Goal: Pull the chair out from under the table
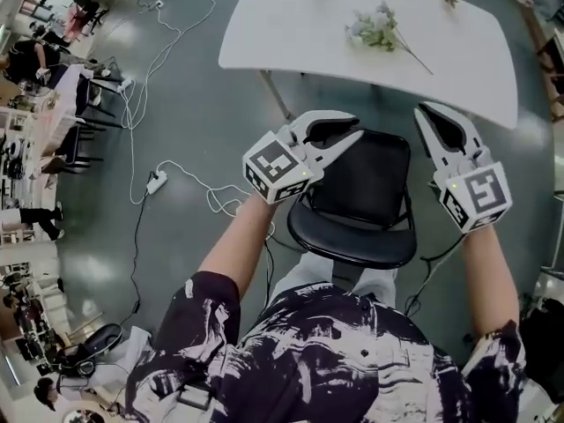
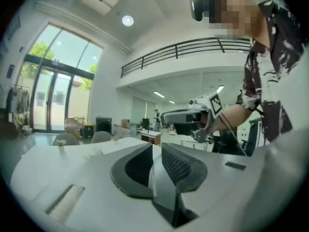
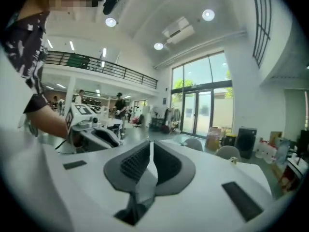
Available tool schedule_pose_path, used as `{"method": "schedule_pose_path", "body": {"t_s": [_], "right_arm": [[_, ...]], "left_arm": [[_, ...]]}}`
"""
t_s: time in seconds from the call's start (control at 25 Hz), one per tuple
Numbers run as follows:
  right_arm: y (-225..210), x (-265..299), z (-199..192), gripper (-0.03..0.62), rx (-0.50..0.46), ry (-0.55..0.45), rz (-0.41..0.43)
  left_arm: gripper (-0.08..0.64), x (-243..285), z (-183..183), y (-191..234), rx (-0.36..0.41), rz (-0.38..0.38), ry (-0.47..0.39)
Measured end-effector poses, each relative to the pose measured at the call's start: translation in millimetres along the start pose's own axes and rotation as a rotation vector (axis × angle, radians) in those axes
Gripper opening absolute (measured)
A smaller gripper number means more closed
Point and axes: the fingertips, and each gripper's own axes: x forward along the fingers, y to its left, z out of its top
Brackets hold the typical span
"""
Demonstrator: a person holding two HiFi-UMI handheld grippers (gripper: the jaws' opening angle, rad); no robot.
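Note:
The black chair (image 1: 354,233) stands on the grey floor just in front of me, its backrest (image 1: 366,173) towards the white table (image 1: 291,25); its seat lies outside the tabletop's edge. My left gripper (image 1: 356,134) hovers over the chair's left side, shut, with nothing between the jaws. My right gripper (image 1: 422,110) hangs over the chair's right side, also shut and empty. In the left gripper view the pads meet at the left gripper (image 2: 155,151), and the right gripper (image 2: 193,116) shows beyond. In the right gripper view the right gripper (image 3: 149,158) is closed, with the left gripper (image 3: 91,124) opposite.
A sprig of flowers (image 1: 377,29) lies on the table. White cables and a power strip (image 1: 157,181) trail over the floor at the left. Desks and chairs (image 1: 79,104) line the far left. My legs are right behind the chair seat.

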Motion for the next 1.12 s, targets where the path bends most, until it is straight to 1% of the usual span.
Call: {"method": "schedule_pose_path", "body": {"t_s": [0.08,0.16,0.24,0.32,0.4,0.48,0.64,0.92,1.12], "right_arm": [[-8.9,6.5,5.3,0.014,0.021,-0.021,-0.074],[-11.8,10.7,0.5,0.003,0.070,-0.020,-0.110],[-14.1,12.4,-8.3,0.002,0.119,-0.015,-0.134],[-17.0,11.4,-16.8,0.002,0.138,-0.003,-0.162],[-18.9,9.3,-22.6,0.002,0.138,0.008,-0.183],[-19.2,7.6,-25.3,0.001,0.136,0.014,-0.192],[-21.1,8.7,-30.4,0.000,0.127,0.022,-0.200],[-19.9,4.3,-34.9,0.000,0.126,0.031,-0.199],[-18.2,9.1,-35.6,0.000,0.127,0.030,-0.191]], "left_arm": [[0.048,12.2,15.7,16.4,0.013,0.070,-0.035],[0.034,20.0,24.2,28.7,0.026,0.122,-0.044],[0.025,26.4,29.2,34.9,0.039,0.151,-0.048],[0.013,30.7,33.7,35.6,0.028,0.162,-0.067],[0.006,32.8,36.0,34.6,-0.007,0.164,-0.090],[0.006,34.7,33.4,34.1,-0.032,0.168,-0.087],[0.005,42.0,24.9,36.7,-0.026,0.189,-0.064],[0.005,47.6,23.5,30.0,-0.034,0.190,-0.061],[0.005,45.6,19.6,34.9,-0.033,0.207,-0.056]]}}
